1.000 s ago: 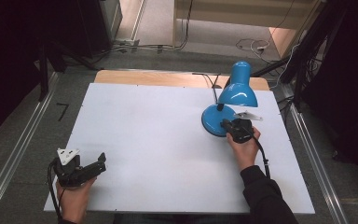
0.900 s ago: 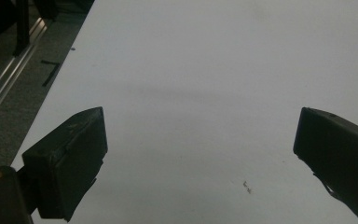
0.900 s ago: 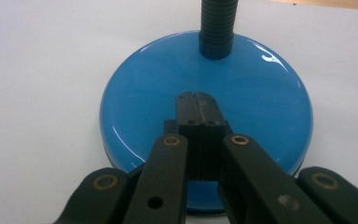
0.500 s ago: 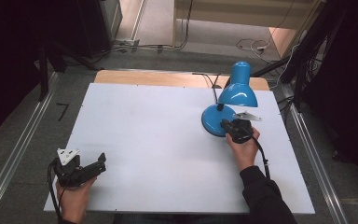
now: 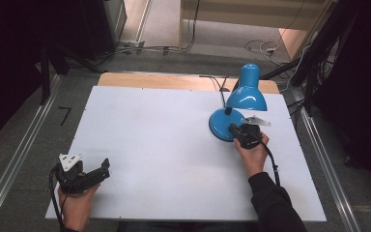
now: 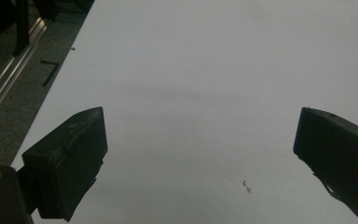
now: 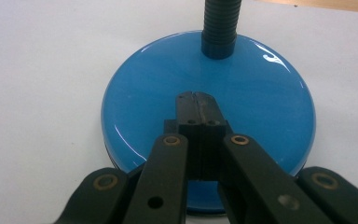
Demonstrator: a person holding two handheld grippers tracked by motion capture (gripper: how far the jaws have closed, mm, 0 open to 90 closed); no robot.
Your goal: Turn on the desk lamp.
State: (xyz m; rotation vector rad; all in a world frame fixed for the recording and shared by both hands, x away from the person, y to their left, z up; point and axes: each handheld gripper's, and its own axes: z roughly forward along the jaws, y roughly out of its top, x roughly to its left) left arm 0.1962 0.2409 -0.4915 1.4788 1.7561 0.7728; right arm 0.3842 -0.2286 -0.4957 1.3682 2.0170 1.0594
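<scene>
Blue lamp base (image 7: 205, 121) under closed right gripper (image 7: 196, 97); left gripper (image 6: 200, 154) wide over bare white table (image 6: 205, 70)

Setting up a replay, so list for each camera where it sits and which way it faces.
High view: above the table, looking forward and down; both hands, lamp.
Left gripper view: on the left hand-held gripper, facing bare table between open jaws.
Right gripper view: on the right hand-held gripper, jaws shut over the lamp base.
Shared: lamp base, high and right views.
</scene>
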